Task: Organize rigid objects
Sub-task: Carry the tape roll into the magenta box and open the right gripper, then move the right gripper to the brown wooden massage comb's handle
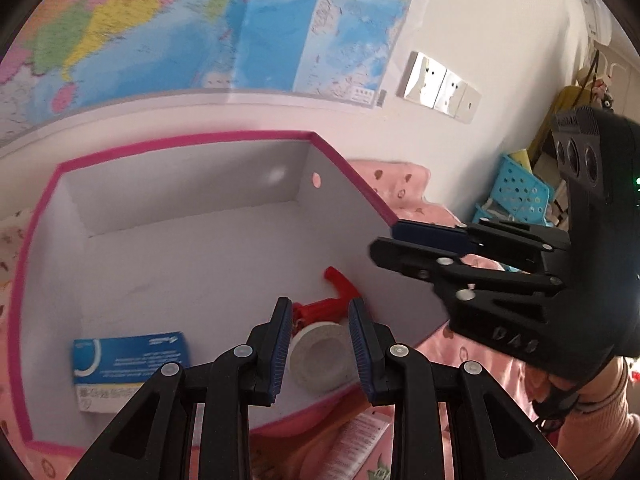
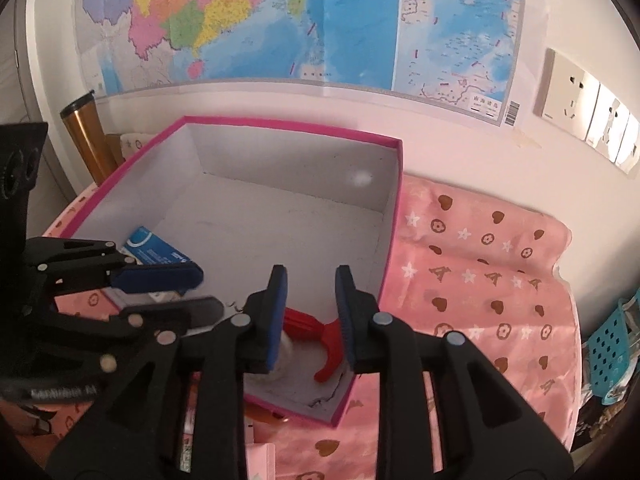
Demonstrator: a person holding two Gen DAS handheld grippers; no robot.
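Observation:
A pink-rimmed box (image 1: pixel 344 156) (image 2: pixel 292 124) with a grey inside stands on the pink patterned cloth. In it lie a blue and white carton (image 1: pixel 128 364) (image 2: pixel 154 250), a white tape roll (image 1: pixel 320 354) (image 2: pixel 286 354) and a red plastic handle piece (image 1: pixel 332 296) (image 2: pixel 320 336). My left gripper (image 1: pixel 320 328) (image 2: pixel 200 290) is open above the roll and holds nothing. My right gripper (image 2: pixel 311 304) (image 1: pixel 382 238) is open over the box's near corner, above the red piece, and holds nothing.
A map (image 2: pixel 280 20) and wall sockets (image 2: pixel 580 108) are on the wall behind. A gold flask (image 2: pixel 82 136) stands left of the box. A blue perforated basket (image 1: pixel 516 188) (image 2: pixel 608 344) sits at the right. A pink printed packet (image 1: pixel 360 440) lies before the box.

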